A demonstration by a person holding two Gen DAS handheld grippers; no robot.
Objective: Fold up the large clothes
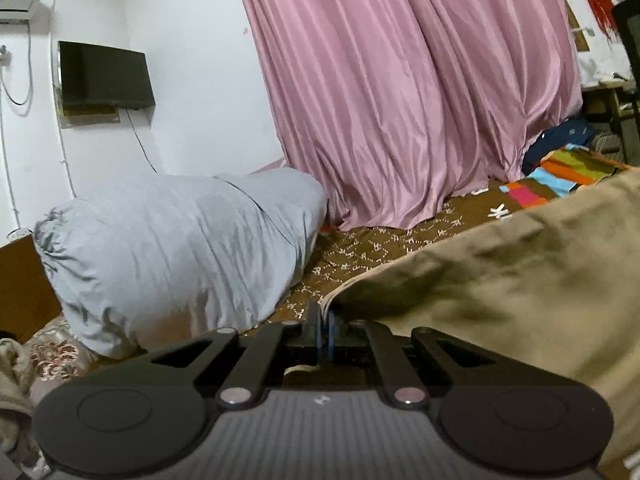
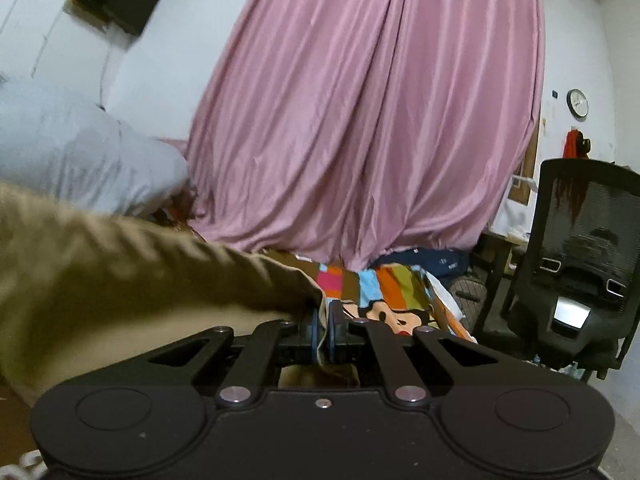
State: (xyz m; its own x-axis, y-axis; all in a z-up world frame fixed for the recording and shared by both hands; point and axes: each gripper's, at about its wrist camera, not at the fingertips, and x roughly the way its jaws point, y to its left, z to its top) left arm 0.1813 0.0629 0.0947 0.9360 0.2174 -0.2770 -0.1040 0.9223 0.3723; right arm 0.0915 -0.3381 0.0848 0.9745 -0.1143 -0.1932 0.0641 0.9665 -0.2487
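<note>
Khaki garment [image 1: 520, 280]: lying spread over the bed, its tan cloth filling the right side of the left wrist view and the left side of the right wrist view [image 2: 120, 280]; both of its near edges are being pinched, one by each gripper.
Left gripper [image 1: 325, 334]: its two fingers are pressing together with blue pads nearly meeting, and a corner of the khaki garment is sitting between them; the cloth is running away to the right from that point.
Right gripper [image 2: 323, 332]: its fingers are likewise closing on a thin fold of the khaki garment, which is passing down between the pads and showing again below them.
Bedspread [image 1: 380, 248]: brown with small white figures, lying under the garment and showing between it and the pillow.
Grey pillow [image 1: 180, 252]: sitting at the far left of the bed, just beside the curtain's hem, apart from the garment.
Pink curtain [image 1: 400, 100]: hanging behind the bed, its hem resting on the bedspread.
Striped cartoon blanket [image 2: 384, 296]: lying past the right gripper's fingertips, near the bed's edge.
Black office chair [image 2: 580, 260]: standing to the right of the bed.
Wall screen [image 1: 104, 76]: hanging dark on the white wall above the pillow.
Wall clock [image 2: 577, 103]: hanging above the chair.
</note>
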